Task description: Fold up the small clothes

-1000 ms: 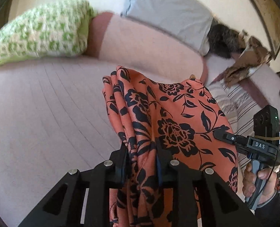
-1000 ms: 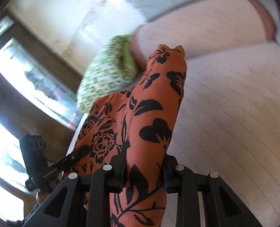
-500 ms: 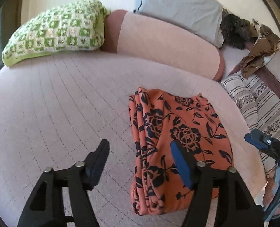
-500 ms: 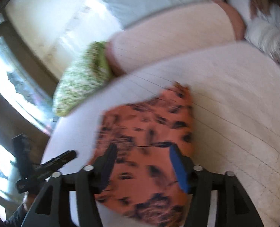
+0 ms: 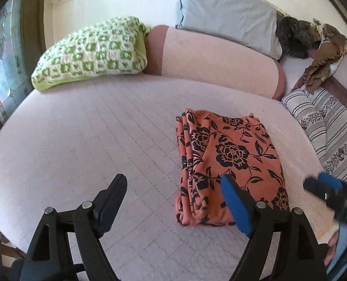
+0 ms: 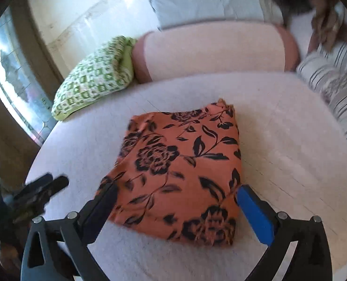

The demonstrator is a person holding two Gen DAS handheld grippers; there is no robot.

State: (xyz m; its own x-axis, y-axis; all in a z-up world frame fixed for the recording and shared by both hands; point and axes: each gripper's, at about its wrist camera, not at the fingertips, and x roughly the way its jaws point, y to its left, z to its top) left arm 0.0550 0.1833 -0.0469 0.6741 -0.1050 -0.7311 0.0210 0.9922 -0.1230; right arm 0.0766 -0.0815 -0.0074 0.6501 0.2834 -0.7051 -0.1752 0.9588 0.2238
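An orange garment with a dark floral print (image 5: 229, 161) lies folded into a flat rectangle on the pale pink bed (image 5: 91, 140). It also shows in the right wrist view (image 6: 180, 171). My left gripper (image 5: 173, 182) is open and empty, raised above the bed just left of the garment's near edge. My right gripper (image 6: 175, 190) is open and empty, its jaws spread wide above the garment's near edge. The right gripper shows at the right edge of the left wrist view (image 5: 330, 194). The left gripper shows at the left edge of the right wrist view (image 6: 39, 192).
A green and white crocheted pillow (image 5: 91, 51) and a pink bolster (image 5: 220, 61) lie at the head of the bed, with a grey pillow (image 5: 227, 11) behind. Striped cushions (image 5: 328, 126) and a brown cloth (image 5: 323, 63) sit at the right. A window (image 6: 14, 89) is at the left.
Both grippers were shut on the orange garment, holding it up. They have let go, opened wide and drawn back, and the garment now lies folded on the bed.
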